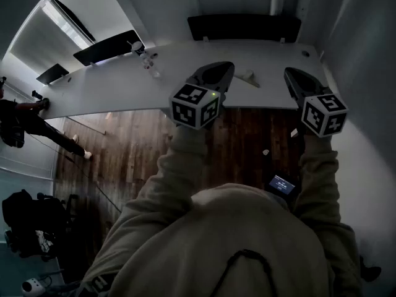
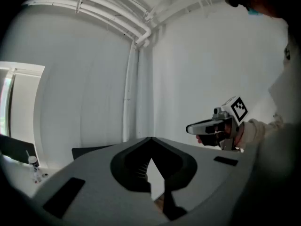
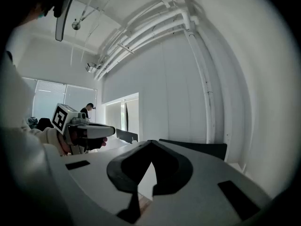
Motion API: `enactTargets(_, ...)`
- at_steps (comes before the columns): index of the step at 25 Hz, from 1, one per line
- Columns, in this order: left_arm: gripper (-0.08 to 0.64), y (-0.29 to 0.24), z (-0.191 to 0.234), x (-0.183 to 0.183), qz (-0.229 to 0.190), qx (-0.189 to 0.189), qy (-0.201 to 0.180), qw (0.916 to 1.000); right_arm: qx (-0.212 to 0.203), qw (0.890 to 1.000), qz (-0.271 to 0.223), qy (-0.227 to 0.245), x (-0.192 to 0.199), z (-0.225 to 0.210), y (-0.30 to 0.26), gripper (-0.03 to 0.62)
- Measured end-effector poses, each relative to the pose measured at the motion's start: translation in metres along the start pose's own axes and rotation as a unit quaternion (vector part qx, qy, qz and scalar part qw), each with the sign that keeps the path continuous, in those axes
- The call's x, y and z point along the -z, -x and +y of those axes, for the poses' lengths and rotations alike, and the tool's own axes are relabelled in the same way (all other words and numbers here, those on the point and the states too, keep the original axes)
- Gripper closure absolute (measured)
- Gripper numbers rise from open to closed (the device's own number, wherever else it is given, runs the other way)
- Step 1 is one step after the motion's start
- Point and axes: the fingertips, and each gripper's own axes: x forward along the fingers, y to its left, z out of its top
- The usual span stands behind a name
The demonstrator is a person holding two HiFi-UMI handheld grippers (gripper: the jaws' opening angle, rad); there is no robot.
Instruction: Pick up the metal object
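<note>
Both grippers are held up in the air at the near edge of a long white table (image 1: 124, 85). My left gripper (image 1: 224, 67) is shut and holds nothing; in the left gripper view its jaws meet at a point (image 2: 150, 140). My right gripper (image 1: 291, 73) is also shut and empty, with the jaws touching at the tip (image 3: 150, 143). A small pale object (image 1: 247, 77) lies on the table between the two grippers; I cannot tell whether it is metal. Each gripper view shows the other gripper alongside: the right gripper (image 2: 190, 128) and the left gripper (image 3: 111, 131).
Small bottles (image 1: 148, 60) stand on the table's left part. Black chairs (image 1: 244, 26) (image 1: 105, 47) line the far side. Dark wooden floor (image 1: 124, 147) lies below the near edge. A person (image 1: 21, 119) stands at the far left. A white wall closes the right side.
</note>
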Motion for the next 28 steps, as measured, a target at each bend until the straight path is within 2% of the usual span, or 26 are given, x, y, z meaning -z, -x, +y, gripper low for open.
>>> enactTargets(7, 0.565, 0.0, -0.002, 0.0, -0.002, -0.004, -0.007, 1.0, -0.006, 1.0, 0.0, -0.001, 0.002, 0.002, -0.003, 0.572)
enactTargets(11, 0.565, 0.001, -0.009, -0.003, 0.002, -0.007, -0.049, 0.9988, -0.01, 1.0, -0.006, -0.022, 0.003, -0.002, -0.001, 0.572)
enactTargets(15, 0.565, 0.0, -0.009, -0.007, -0.016, 0.007, -0.005, 0.9998, -0.01, 0.999, -0.01, -0.037, 0.004, -0.009, -0.002, 0.572)
enactTargets(17, 0.565, -0.001, -0.007, -0.006, -0.017, 0.004, 0.005, 0.9998, -0.013, 0.999, -0.007, -0.037, 0.005, -0.01, -0.005, 0.572)
enactTargets(21, 0.565, -0.004, -0.01, -0.004, -0.003, -0.016, -0.033, 0.9993, -0.033, 0.999, -0.004, -0.032, 0.007, -0.007, -0.014, 0.572)
enactTargets(25, 0.565, 0.0, -0.005, -0.003, 0.0, -0.03, -0.036, 0.9989, -0.055, 0.998, -0.005, -0.032, 0.01, 0.0, -0.02, 0.572)
enactTargets(28, 0.565, 0.0, -0.004, -0.003, 0.001, -0.042, -0.037, 0.9984, -0.09, 0.995, -0.003, -0.037, 0.014, 0.007, -0.024, 0.572)
